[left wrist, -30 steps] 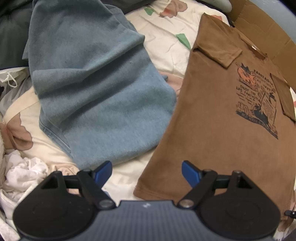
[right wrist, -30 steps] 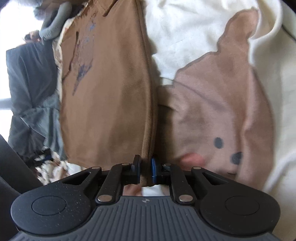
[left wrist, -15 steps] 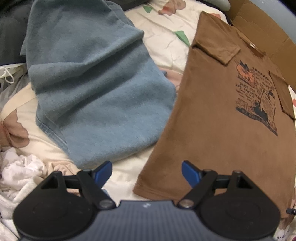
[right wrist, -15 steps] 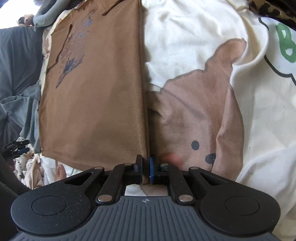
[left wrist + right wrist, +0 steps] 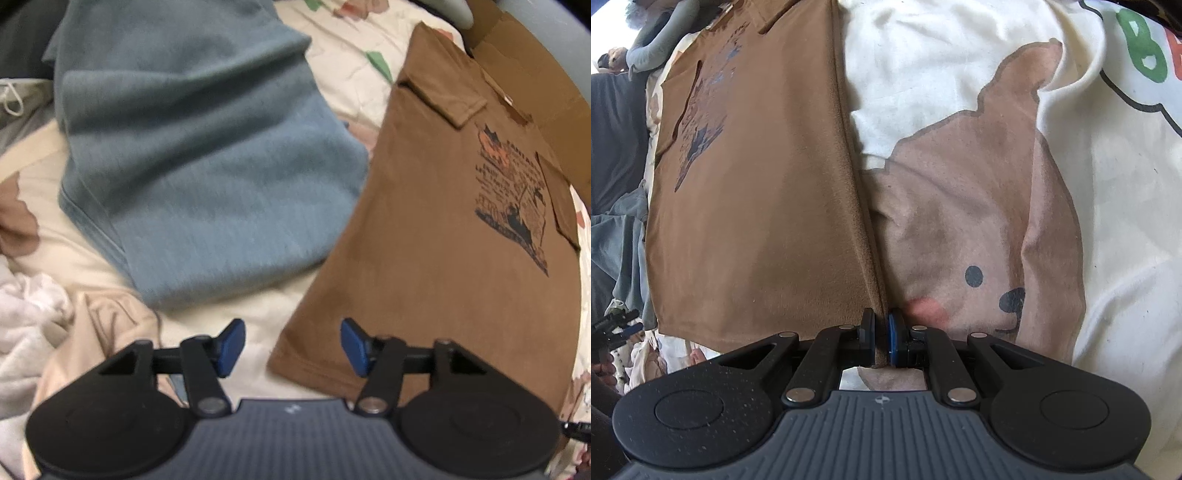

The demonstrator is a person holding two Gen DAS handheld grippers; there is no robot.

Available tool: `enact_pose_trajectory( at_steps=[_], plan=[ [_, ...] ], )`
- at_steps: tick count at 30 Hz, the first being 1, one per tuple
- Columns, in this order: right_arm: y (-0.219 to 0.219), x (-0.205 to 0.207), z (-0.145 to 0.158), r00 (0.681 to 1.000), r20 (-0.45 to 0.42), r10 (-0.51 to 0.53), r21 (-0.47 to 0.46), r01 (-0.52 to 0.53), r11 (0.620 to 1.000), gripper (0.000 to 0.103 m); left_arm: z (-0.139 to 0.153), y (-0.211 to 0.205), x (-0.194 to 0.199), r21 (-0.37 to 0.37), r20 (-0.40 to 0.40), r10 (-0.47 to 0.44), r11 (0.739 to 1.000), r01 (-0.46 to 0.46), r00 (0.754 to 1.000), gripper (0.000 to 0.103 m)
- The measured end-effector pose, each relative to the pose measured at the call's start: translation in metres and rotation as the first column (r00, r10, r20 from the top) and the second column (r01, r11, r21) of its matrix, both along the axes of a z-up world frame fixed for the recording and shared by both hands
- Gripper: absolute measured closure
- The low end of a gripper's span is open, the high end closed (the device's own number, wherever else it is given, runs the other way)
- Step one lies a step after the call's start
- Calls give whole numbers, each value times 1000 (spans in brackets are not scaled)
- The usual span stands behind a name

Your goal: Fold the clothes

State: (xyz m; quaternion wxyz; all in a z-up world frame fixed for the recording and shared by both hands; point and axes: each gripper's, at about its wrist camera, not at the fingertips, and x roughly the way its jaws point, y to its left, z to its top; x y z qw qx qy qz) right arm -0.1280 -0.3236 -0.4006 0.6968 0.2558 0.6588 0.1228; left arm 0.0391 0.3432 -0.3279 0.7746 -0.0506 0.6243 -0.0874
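Presently the brown T-shirt [image 5: 443, 258] lies spread flat, print side up, on my cream bedspread [image 5: 942, 92] with its bear pattern, both short sleeves folded inward over the chest. I note its dark graphic print [image 5: 511, 195] sits near the collar end. My right gripper [image 5: 881, 334] is closed down tight on the shirt's bottom corner at the side seam, the cloth pinched between the pads. My left gripper [image 5: 291, 347] points steeply down over the opposite bottom corner of the hem; its jaws stand partly apart and have just been closing, with the hem corner between the blue pads [image 5: 354, 347] but not pressed by them. Just beside the shirt, on its left in the left wrist view, lies a blue-grey garment [image 5: 207, 162], loosely folded. Further out I record a crumpled white cloth [image 5: 26, 314] at the lower left and brown cardboard [image 5: 532, 74] beyond the shirt's collar.
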Motion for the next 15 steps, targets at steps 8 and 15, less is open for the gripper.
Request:
enact_pose_trajectory(
  at_steps=[8, 15],
  plan=[
    [6, -2, 4, 1000, -1, -16, -43, 16, 999, 97, -18, -8, -3, 49, -2, -72, 996, 72, 997, 81],
    [8, -1, 6, 1000, -8, -1, -71, 0, 997, 94, -34, -12, -10, 89, -18, -117, 989, 118, 993, 81]
  ],
)
